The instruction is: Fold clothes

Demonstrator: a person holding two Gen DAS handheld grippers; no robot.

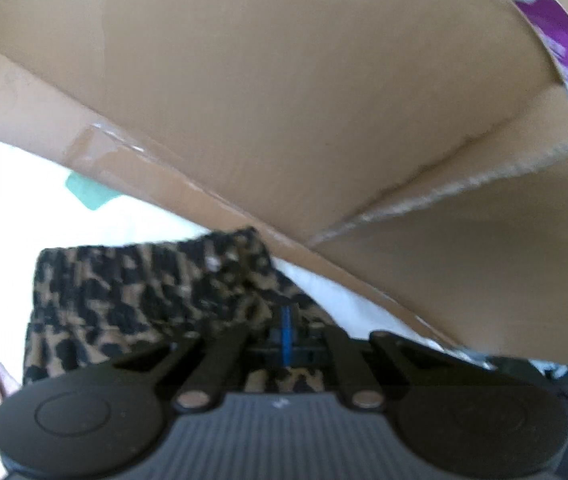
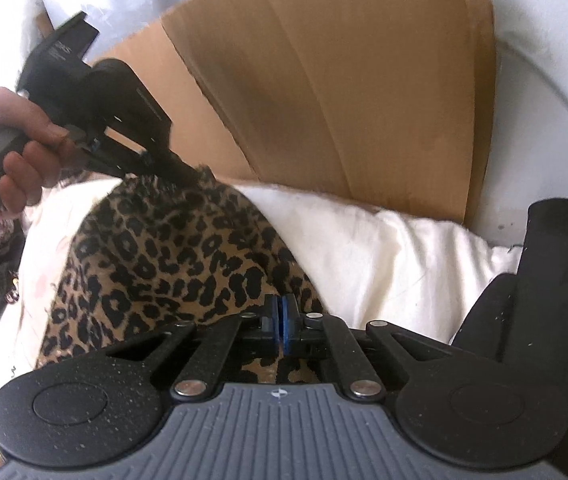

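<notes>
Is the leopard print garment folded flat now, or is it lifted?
Lifted, not folded flat. The leopard print garment hangs pinched between the left gripper and right gripper, bulging above the white bedding.

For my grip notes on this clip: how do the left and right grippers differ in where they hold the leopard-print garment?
The left gripper pinches the leopard-print garment at its far dark edge by the cardboard box; the right gripper pinches the near part. The left points steeply down, the right shallower. Both are shut on the cloth.
</notes>
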